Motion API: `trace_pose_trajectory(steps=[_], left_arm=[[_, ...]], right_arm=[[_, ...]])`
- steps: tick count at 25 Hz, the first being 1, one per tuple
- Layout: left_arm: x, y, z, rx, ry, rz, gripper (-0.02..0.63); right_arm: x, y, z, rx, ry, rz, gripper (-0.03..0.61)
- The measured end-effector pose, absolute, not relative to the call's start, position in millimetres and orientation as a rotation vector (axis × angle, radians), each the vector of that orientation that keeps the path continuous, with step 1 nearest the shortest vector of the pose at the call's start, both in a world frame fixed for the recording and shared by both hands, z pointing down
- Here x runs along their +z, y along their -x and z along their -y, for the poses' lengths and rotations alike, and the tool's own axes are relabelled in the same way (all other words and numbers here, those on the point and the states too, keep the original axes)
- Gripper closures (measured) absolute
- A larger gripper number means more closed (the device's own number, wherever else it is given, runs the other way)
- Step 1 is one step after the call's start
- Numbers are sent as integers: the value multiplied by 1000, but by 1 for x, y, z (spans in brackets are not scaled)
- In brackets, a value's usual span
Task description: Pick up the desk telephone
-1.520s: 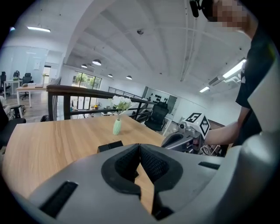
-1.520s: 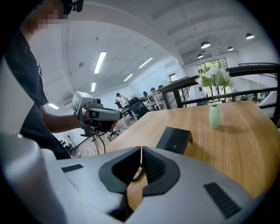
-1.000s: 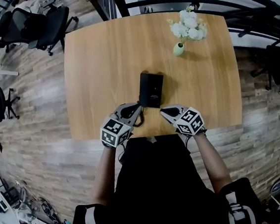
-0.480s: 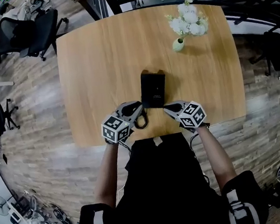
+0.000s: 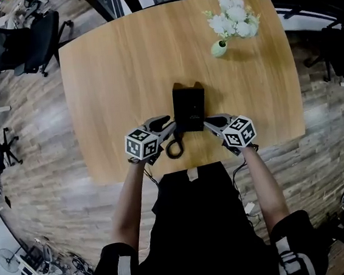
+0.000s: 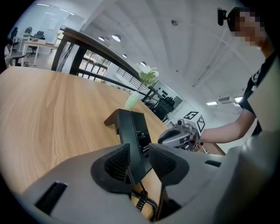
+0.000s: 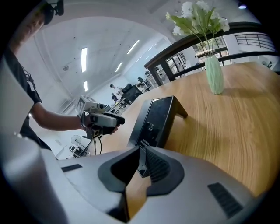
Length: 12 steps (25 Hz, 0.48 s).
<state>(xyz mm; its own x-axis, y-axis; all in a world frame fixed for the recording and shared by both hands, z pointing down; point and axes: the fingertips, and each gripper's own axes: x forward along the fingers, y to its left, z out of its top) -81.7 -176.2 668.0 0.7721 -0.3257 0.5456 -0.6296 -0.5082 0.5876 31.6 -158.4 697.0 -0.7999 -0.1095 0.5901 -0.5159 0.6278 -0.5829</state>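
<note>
**A:** Entry one, the task's thing and where it is?

**B:** Desk telephone (image 5: 189, 106), black, flat on the bench (image 5: 115, 66). It lies about midway along the near edge and a little in from it, long side running towards the far edge.

**A:** Entry two, the left tool?

**B:** Left tool (image 5: 169, 126), at the telephone's near left corner. Its jaws are opening and stand partway spread, with the telephone's left edge between the ribbed pads (image 6: 117, 162). No firm pinch shows. A coiled cord (image 5: 175, 147) lies on the bench just below it.

**A:** Entry three, the right tool?

**B:** Right tool (image 5: 208, 123), at the telephone's near right corner. Its jaws are pressed almost together, only a thin slit left. The tips reach the corner, but whether they touch it cannot be told.

**A:** Other stock?

**B:** One pale green vase (image 5: 218, 49) of white flowers (image 5: 233, 19), upright near the far right corner, well apart from the telephone.
</note>
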Motion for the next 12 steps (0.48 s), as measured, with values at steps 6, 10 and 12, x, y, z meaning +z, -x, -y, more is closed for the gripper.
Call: trace_pose_trajectory(steps=[6, 10, 12], left_arm=[[690, 75, 177, 509, -2118, 645, 469], [703, 73, 179, 531, -2110, 629, 456], [706, 72, 181, 532, -2108, 624, 448]], right_arm=[[709, -35, 167, 1079, -531, 2329, 430], [716, -38, 169, 1105, -557, 2324, 425], [719, -37, 170, 1120, -553, 2326, 416]])
